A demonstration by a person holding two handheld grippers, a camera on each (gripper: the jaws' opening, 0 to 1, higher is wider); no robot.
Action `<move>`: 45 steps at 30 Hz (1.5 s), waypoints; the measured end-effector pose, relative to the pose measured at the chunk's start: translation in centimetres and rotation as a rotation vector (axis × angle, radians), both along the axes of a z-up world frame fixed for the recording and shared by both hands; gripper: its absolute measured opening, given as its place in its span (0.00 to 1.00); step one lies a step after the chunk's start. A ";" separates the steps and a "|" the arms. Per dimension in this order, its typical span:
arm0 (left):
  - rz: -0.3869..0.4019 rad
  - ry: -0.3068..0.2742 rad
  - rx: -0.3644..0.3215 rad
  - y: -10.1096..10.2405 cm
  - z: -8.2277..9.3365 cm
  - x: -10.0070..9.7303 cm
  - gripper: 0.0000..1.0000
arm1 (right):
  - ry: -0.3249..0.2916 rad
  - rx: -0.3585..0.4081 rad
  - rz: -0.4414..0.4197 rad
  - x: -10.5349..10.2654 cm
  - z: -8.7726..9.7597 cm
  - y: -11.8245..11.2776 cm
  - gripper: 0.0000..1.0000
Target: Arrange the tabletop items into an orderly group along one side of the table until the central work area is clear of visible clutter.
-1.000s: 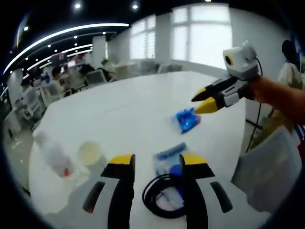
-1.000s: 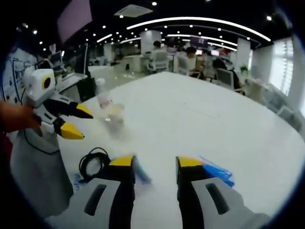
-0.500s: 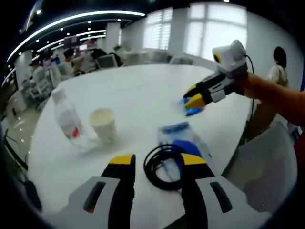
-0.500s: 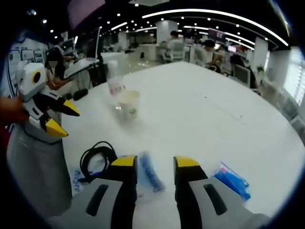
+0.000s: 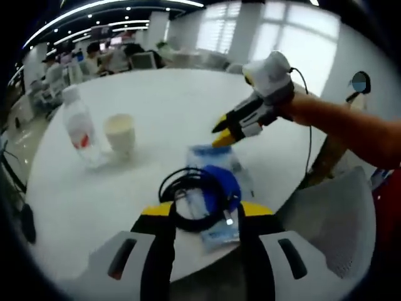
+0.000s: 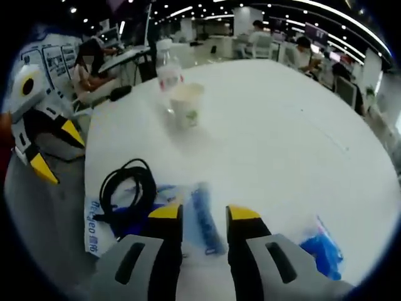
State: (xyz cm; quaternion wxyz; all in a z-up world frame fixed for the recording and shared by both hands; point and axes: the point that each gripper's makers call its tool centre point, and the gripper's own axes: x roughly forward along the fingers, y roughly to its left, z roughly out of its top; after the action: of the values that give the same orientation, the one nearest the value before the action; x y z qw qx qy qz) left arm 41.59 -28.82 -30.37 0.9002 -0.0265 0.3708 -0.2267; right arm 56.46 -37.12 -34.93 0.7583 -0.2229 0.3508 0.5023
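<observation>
I hold my right gripper point(image 6: 204, 214) with its jaws apart over the blue packet point(image 6: 205, 216) near the desk point(image 6: 282, 138) edge, to gather it beside the black cable point(image 6: 125, 188), while my left gripper point(image 5: 205, 212) waits open.

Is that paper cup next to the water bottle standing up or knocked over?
Standing up. The paper cup rests on its base with its open rim up, beside the upright water bottle on the white table.

Left gripper point(image 5: 203, 213): grey jaws, yellow tips, black oval insets. Right gripper point(image 5: 224, 130): white housing, black-and-yellow jaws, thin black cable trailing. Bare forearm point(image 5: 341, 128).
</observation>
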 end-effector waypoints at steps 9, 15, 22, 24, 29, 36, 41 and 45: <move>0.012 0.128 -0.020 -1.8 -1.2 -2.1 0.38 | 0.023 0.001 0.051 0.0 -0.7 0.4 0.27; 0.032 0.215 -0.044 -3.2 -2.2 -3.3 0.43 | 0.045 -0.019 0.090 -0.5 -1.7 0.6 0.26; 0.031 0.333 -0.037 -3.8 -4.1 -5.3 0.44 | 0.065 -0.037 0.119 -1.0 -2.5 0.5 0.25; 0.049 0.337 -0.052 -3.7 -4.1 -5.0 0.45 | 0.067 -0.037 0.122 -0.9 -2.7 0.5 0.25; 0.071 0.421 -0.088 -4.4 -5.3 -5.7 0.47 | 0.078 -0.035 0.130 -1.0 -2.8 0.6 0.25; 0.116 0.462 -0.110 -4.7 -6.7 -5.3 0.45 | 0.085 -0.030 0.135 -1.4 -3.1 0.6 0.25; 0.169 0.460 -0.119 -4.6 -7.3 -4.2 0.40 | 0.087 -0.028 0.136 -1.3 -3.1 0.5 0.24; 0.180 0.477 -0.108 -4.3 -8.0 -3.9 0.39 | 0.092 -0.026 0.135 -1.2 -3.1 0.4 0.24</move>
State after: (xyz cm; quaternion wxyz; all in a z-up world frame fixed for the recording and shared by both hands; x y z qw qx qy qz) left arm 37.69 -33.09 -38.38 0.8012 -0.1602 0.5560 -0.1525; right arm 55.23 -36.69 -38.04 0.7026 -0.2328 0.3761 0.5575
